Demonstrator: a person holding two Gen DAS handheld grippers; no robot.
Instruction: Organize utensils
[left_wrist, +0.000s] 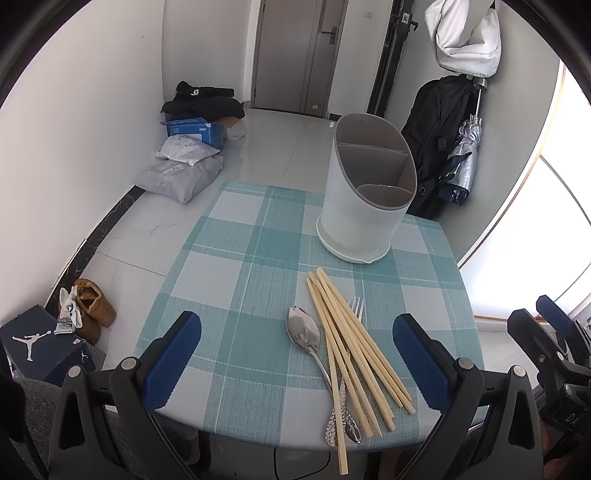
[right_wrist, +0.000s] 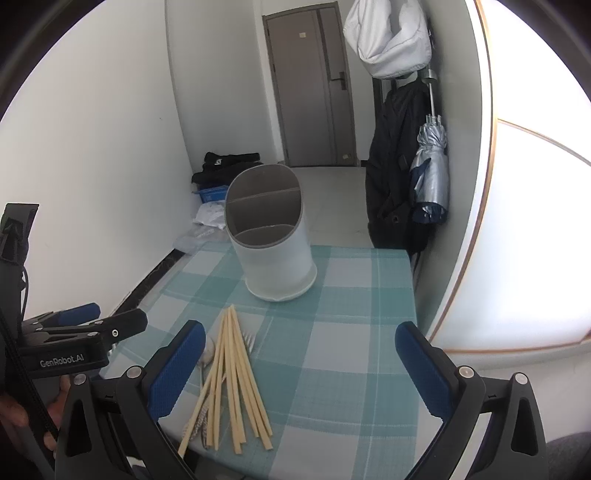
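Observation:
A white utensil holder (left_wrist: 364, 192) (right_wrist: 271, 238) with grey divided compartments stands at the far side of a small table covered by a teal checked cloth (left_wrist: 236, 273) (right_wrist: 343, 354). Near the front edge lie several wooden chopsticks (left_wrist: 354, 347) (right_wrist: 232, 373), fanned over a metal spoon (left_wrist: 304, 332) (right_wrist: 207, 352) and a fork (left_wrist: 356, 304) (right_wrist: 249, 339). My left gripper (left_wrist: 295, 347) is open, hovering above the front of the table with the utensils between its blue pads. My right gripper (right_wrist: 299, 360) is open too, with bare cloth between its pads and the chopsticks at its left finger.
The other gripper shows at each view's edge (left_wrist: 554, 347) (right_wrist: 77, 332). Dark coats and a folded umbrella (right_wrist: 430, 177) hang by the wall right of the table. Bags, a blue box (left_wrist: 195, 131) and shoes (left_wrist: 94, 306) lie on the floor to the left.

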